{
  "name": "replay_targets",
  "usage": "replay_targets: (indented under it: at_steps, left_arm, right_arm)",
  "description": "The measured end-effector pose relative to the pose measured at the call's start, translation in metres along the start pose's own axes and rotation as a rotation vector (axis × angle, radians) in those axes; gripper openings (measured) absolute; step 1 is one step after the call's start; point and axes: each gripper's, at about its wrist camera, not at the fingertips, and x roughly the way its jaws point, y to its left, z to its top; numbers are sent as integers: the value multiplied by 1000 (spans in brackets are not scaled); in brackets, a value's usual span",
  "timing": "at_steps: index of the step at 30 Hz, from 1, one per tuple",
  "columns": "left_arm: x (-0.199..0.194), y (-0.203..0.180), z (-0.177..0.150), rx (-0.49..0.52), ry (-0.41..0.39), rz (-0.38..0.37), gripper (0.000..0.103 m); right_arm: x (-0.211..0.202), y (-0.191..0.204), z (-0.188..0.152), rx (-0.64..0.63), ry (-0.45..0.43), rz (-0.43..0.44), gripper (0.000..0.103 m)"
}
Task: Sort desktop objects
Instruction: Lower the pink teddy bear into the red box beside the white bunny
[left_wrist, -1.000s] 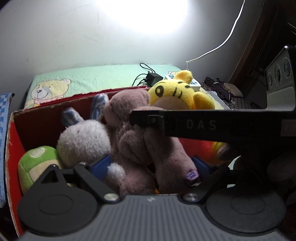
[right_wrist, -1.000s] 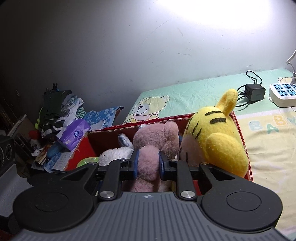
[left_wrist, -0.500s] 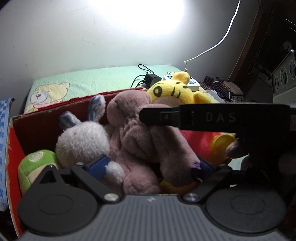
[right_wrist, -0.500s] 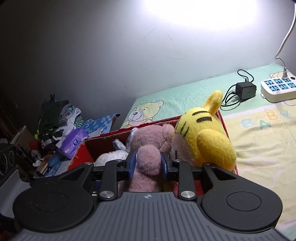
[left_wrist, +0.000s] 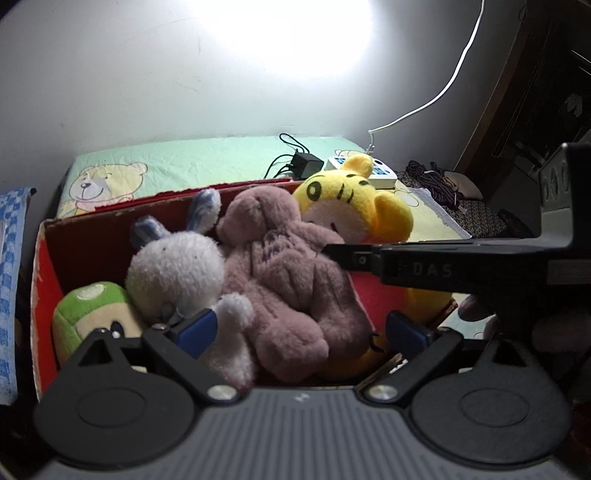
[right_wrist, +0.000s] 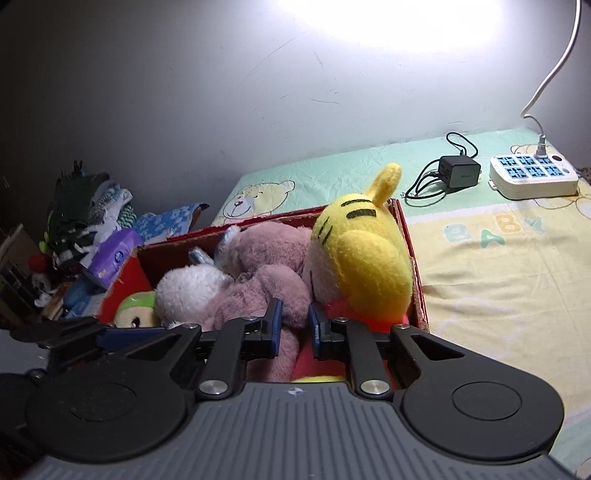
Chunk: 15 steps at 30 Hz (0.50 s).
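Observation:
A red cardboard box (left_wrist: 48, 295) holds a green plush (left_wrist: 88, 314), a white bunny (left_wrist: 173, 269), a pink bear (left_wrist: 280, 266) and a yellow tiger (left_wrist: 354, 199). My left gripper (left_wrist: 299, 330) hangs open at the box's near edge, its blue pads on either side of the bear's lower body and not pressing it. In the right wrist view my right gripper (right_wrist: 295, 326) is shut on the pink bear's leg (right_wrist: 291, 343), next to the yellow tiger (right_wrist: 362, 258). The bear lies on its back in the box (right_wrist: 415, 273).
A green and yellow baby mat (right_wrist: 498, 266) covers the surface right of the box. On it lie a white power strip (right_wrist: 532, 177) and a black charger (right_wrist: 460, 171) with cable. Clothes and a purple tissue pack (right_wrist: 114, 258) are piled to the left.
The pink bear has sunk from upright to lying back in the box, still held by my right gripper. My left gripper stays open and has drawn back a little.

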Motion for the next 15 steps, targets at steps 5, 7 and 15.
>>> replay_targets:
  at_steps: [5,7,15]
  left_arm:
    - [6,4,1,-35,16,10,98]
    - [11,9,3,-57,23,17,98]
    - [9,5,2,-27,23,59,99]
  right_arm:
    - [2,0,-1,-36,5,-3,15]
    - [5,4,-2,-70,19,-15,16]
    - [-1,1,-6,-43,-15,-3,17]
